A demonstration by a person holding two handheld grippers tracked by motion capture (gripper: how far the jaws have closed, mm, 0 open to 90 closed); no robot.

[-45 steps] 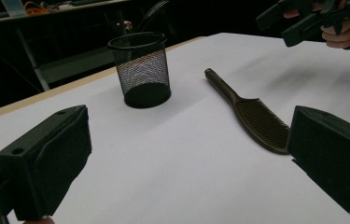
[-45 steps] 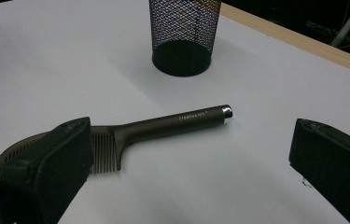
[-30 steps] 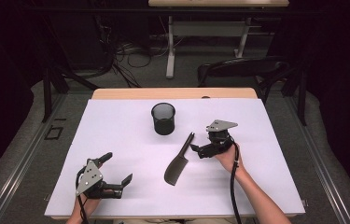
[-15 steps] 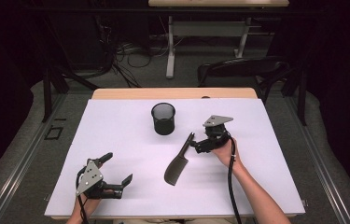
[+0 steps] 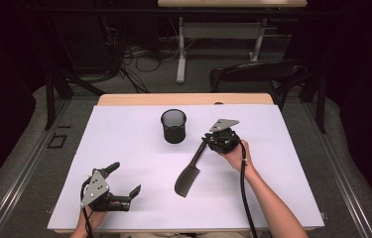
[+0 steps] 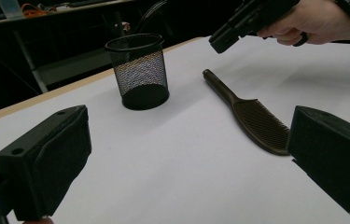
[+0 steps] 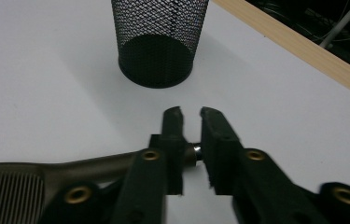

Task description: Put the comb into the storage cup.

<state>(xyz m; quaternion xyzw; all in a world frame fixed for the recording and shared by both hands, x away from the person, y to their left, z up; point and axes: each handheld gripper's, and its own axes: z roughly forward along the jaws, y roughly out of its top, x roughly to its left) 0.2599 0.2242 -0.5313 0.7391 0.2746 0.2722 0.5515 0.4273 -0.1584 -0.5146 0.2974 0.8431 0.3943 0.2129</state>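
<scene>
A dark slotted spatula (image 5: 188,178) lies flat on the white table, blade toward me, handle pointing away to the right. My right gripper (image 5: 206,142) has just been closing and is now shut on the tip of that handle (image 7: 93,168); in the right gripper view the right gripper (image 7: 191,116) has the handle's end pinched between its jaws. A black mesh cup (image 5: 173,126) stands upright just beyond, also seen as the cup (image 7: 158,42). My left gripper (image 5: 124,178) rests open at the front left, its jaws wide apart around bare table (image 6: 186,154), facing the spatula (image 6: 256,123) and cup (image 6: 140,72).
A white sheet (image 5: 282,178) covers the table, with a wooden strip (image 5: 183,99) along the far edge. A dark chair (image 5: 258,74) and desk legs stand beyond it. A black cable (image 5: 243,188) runs along the right forearm.
My right gripper slid a little left and away to the handle's end and closed its jaws on it. The spatula, cup and left gripper have stayed put.
</scene>
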